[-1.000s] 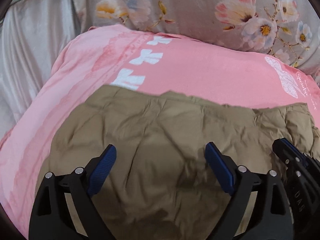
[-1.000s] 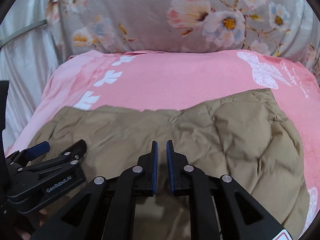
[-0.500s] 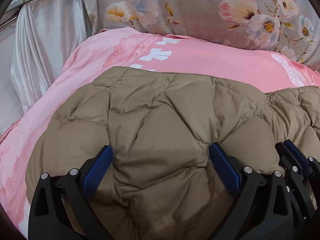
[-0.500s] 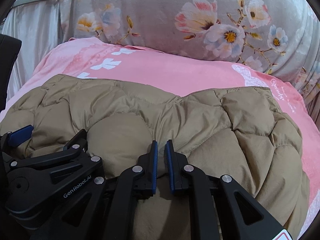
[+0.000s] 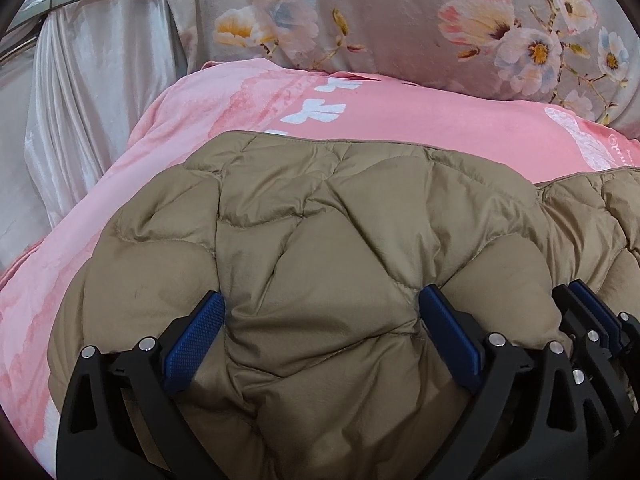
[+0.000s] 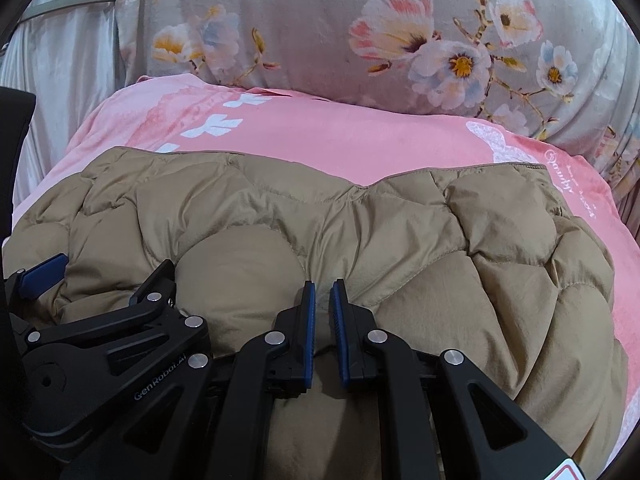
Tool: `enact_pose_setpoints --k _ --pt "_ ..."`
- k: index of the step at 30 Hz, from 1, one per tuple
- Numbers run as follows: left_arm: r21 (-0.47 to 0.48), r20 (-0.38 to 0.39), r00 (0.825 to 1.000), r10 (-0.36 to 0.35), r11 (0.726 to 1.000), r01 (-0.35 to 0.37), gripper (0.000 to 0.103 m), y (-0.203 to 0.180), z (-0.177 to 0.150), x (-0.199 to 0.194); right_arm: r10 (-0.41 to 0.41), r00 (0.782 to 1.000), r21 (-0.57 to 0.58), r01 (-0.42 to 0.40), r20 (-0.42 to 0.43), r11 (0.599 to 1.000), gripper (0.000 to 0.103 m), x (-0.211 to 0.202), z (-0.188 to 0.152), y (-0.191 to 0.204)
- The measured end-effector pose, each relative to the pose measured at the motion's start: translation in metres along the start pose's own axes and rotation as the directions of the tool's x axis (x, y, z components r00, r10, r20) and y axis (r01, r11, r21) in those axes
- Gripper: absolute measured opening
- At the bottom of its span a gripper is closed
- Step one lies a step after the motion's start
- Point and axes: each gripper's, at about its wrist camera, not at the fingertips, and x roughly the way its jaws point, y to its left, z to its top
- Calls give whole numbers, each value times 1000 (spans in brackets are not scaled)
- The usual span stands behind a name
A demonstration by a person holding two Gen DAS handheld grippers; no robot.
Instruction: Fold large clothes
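Left wrist view. The left gripper point(image 5: 320, 312) stands spread to its full width, its blue pads point(image 5: 196, 336) pressed into the padding on either side of a raised bulge of the tan quilted jacket point(image 5: 320, 216); nothing is pinched. The jacket lies directly under and ahead of the tool on the pink blanket point(image 5: 420, 120), its long axis running across the fingers, left to right. Its far edge is a straight seam short of the floral pillow point(image 5: 400, 20). The right gripper point(image 5: 592, 320) appears at the right margin, just beside the left.

Right wrist view. The right gripper point(image 6: 323, 300) is nearly closed, a slim gap between the pads; whether any fabric is caught there cannot be told, though the tips rest on the jacket point(image 6: 440, 264). This view alone shows the jacket's right end and its rounded right side, which lie nearer the right hand. The left gripper point(image 6: 100, 280) lies to the left. Judged from this, the next fold would carry the right end leftward.
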Motion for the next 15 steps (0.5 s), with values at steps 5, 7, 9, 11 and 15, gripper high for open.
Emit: enact_pose_setpoints --k 5,7,9,11,15 --pt "-34 25 999 -42 999 42 96 8 -1 -5 6 1000 4 -6 -4 1000 11 0 0 -1" --pt "-88 55 990 -126 987 131 96 23 -3 -14 21 1000 14 -21 -4 1000 11 0 1 -3" --pt "-124 34 982 -184 975 187 95 39 -5 -24 60 998 41 -60 -4 997 11 0 2 -8" --pt "-143 17 975 -223 964 223 95 64 -13 -48 98 995 67 -97 -1 993 12 -4 2 -14" --pt "-236 6 975 -222 947 217 96 129 -32 -86 178 984 164 -176 3 970 14 -30 2 -21"
